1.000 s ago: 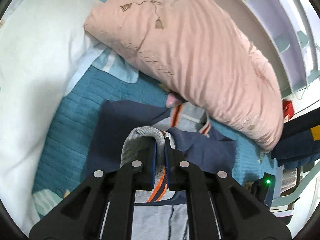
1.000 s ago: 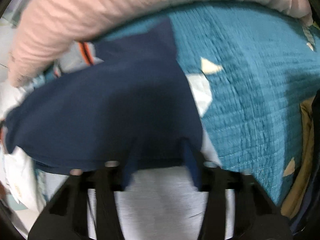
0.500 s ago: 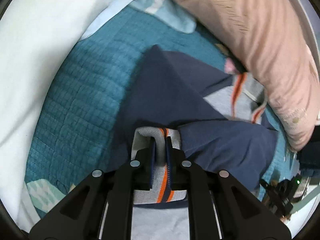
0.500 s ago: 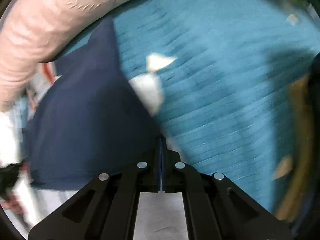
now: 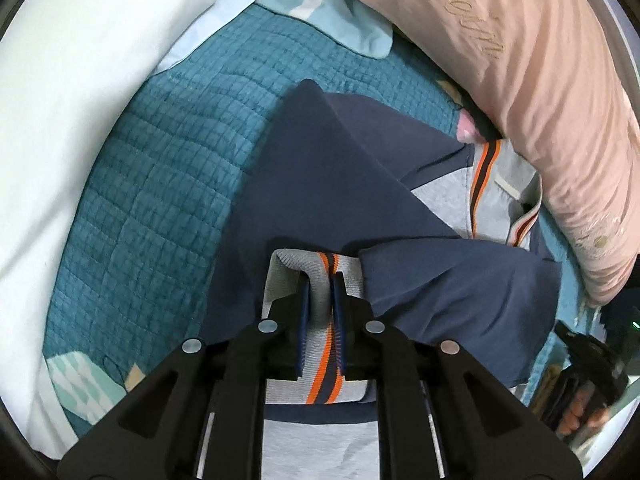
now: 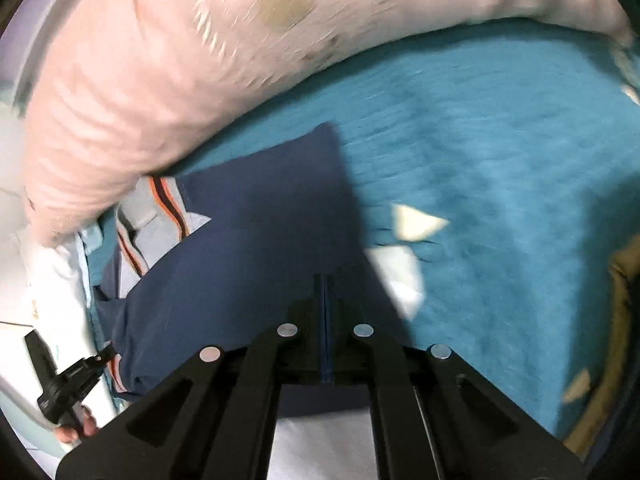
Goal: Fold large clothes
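Note:
A navy and grey garment [image 5: 320,160] with orange stripes lies spread on a teal quilt [image 5: 160,168]. My left gripper [image 5: 320,276] points steeply down and is shut on the garment's grey ribbed cuff [image 5: 290,266], which folds over the fingertips with its orange stripe between the pads. In the blurred right wrist view the same garment [image 6: 260,220] shows its navy side. Over the garment's right edge my right gripper [image 6: 324,280] is shut, pads together, with nothing seen between them.
A long pink pillow [image 5: 520,60] lies against the garment's far side and is also in the right view as the pillow [image 6: 160,60]. A white duvet [image 5: 60,120] borders the quilt on the left. A tan item [image 6: 616,280] sits at the quilt's right edge.
The left gripper came down toward the bed, still holding the cuff. The right gripper's jaws, apart over the navy cloth before, closed empty, and it shifted sideways along the garment's right edge.

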Available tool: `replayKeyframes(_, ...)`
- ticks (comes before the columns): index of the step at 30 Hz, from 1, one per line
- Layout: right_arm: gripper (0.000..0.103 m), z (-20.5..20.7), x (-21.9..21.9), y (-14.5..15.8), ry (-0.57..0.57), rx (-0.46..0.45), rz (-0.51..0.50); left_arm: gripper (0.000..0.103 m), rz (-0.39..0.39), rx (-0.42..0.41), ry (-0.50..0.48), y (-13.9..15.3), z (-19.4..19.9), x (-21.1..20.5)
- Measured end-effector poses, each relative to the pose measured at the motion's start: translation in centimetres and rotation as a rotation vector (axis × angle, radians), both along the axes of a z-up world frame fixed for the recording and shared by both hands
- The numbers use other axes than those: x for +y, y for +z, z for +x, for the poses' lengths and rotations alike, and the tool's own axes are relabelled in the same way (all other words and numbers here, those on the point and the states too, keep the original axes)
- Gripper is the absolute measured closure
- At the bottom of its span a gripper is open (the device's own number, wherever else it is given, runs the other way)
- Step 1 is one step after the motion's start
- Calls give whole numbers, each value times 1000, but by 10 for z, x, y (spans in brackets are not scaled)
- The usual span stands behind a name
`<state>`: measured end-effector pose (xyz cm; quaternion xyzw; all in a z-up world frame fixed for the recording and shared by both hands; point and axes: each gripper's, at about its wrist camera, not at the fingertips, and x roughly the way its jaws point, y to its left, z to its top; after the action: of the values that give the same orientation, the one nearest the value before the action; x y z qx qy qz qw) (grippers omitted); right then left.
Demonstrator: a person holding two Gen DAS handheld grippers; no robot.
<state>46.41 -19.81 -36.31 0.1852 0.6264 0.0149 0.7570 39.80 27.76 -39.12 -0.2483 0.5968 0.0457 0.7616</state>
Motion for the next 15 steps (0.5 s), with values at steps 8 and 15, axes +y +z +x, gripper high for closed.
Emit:
replayKeyframes(8, 103, 10, -72, -47, -154, 85, -196, 92, 22, 4, -51, 1, -2, 1)
replayKeyframes(15, 103, 35, -31, -3, 6, -35, 4, 92, 6, 14, -26, -8, 9, 0)
